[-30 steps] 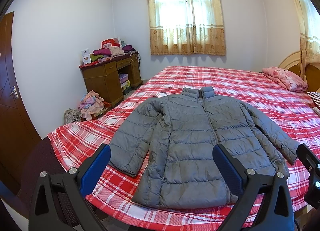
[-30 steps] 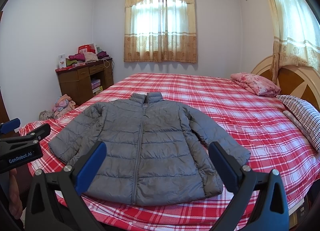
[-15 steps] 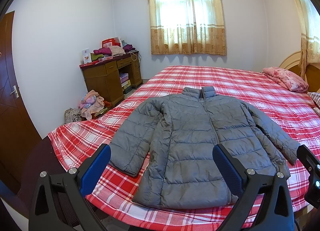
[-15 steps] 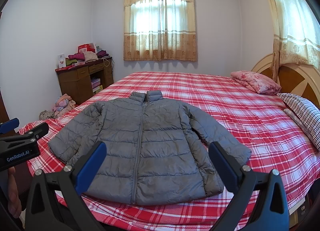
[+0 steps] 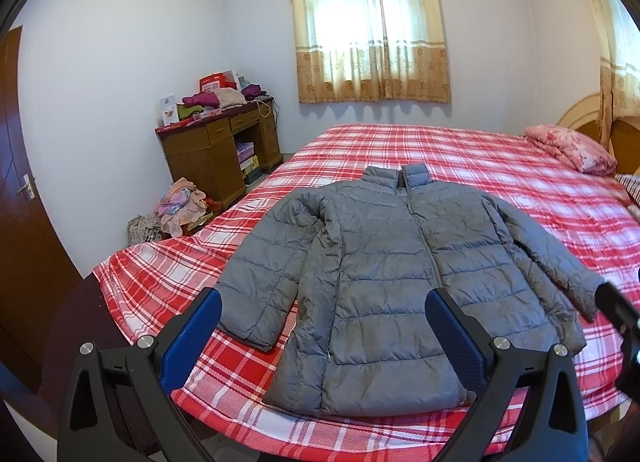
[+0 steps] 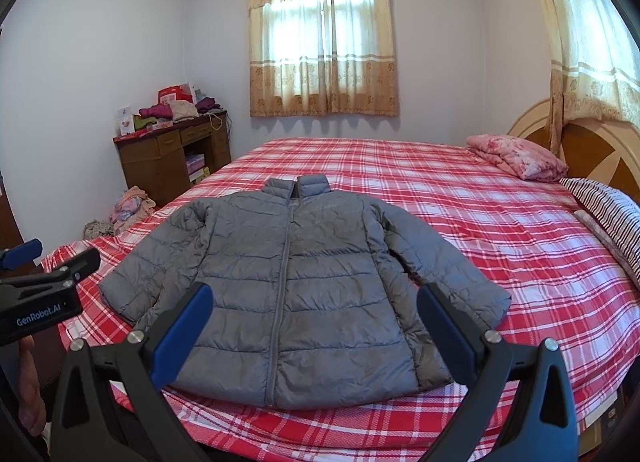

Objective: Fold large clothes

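Left wrist view: left gripper (image 5: 322, 312), jaws spread wide and empty, low in frame; grey puffer jacket (image 5: 394, 286) flat, zipped, centre frame on the plaid bed (image 5: 460, 149). Best begun, I judge, by pinching the lower-left sleeve cuff (image 5: 248, 328) cleanly. Right wrist view: right gripper (image 6: 314, 308) likewise agape, empty, above the hem. Against the earlier frames, barely any change; both grippers hover as before.

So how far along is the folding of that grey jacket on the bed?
Done: the grey jacket lies flat, zipped, sleeves spread, on the plaid bed. In hand: nothing; the left gripper and right gripper are open, short of it. Left: every fold.
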Available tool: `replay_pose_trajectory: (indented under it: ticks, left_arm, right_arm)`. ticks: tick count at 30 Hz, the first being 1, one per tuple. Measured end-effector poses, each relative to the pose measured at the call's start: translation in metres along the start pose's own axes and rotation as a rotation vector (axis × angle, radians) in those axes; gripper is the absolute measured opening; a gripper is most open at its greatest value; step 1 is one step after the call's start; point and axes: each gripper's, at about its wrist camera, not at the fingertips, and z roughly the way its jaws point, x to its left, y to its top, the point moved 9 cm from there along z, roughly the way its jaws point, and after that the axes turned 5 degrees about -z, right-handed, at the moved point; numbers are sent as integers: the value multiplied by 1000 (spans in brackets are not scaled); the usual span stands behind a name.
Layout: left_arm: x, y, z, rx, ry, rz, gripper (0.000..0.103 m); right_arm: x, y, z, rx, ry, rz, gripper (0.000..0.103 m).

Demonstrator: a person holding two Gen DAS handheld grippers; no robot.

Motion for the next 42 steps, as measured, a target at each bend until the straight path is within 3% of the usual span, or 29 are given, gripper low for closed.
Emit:
replay_pose_trajectory:
  ticks: [7, 12, 15, 18, 21, 23, 24, 26, 28, 32, 36, 42]
  left_arm:
    - [-9, -4, 61, 35, 31, 82, 102]
    - [-19, -7, 127, 82, 38, 106, 102]
    - [-26, -9, 170, 128, 41, 111, 102]
    - [-27, -7, 214, 147, 71, 98, 102]
    - [-27, -8, 248, 163, 102, 88, 102]
    - [-25, -11, 270, 198, 129, 93, 102]
    - [-25, -12, 278, 213, 133, 93, 102]
    - [-23, -12, 293, 237, 143, 108, 102]
    - [-20, -8, 304, 240, 169, 130, 102]
    - [-12, 2, 324, 255, 197, 174, 102]
    - [1, 13, 335, 261, 216, 178, 102]
    - [-3, 31, 330, 233, 190, 166, 102]
  right_arm:
    - [-79, -49, 82, 230, -17, 197, 103]
    - [-176, -77, 127, 287, -189, 294, 103]
    - [-234, -96, 153, 349, -287, 375, 97]
    - [-273, -110, 174, 410, -349, 409, 95]
    - [-286, -121, 191, 461, -329, 437, 82]
    - [-284, -123, 198, 480, -307, 411, 60]
    - [-284, -123, 200, 481, -298, 397, 54]
    - [-291, -119, 202, 467, -293, 379, 26]
    - [-310, -115, 203, 460, -323, 373, 19]
    - [-352, -106, 213, 439, -428, 342, 16]
    - [-382, -76, 221, 394, -527, 296, 14]
    - [-348, -15, 233, 299, -519, 146, 13]
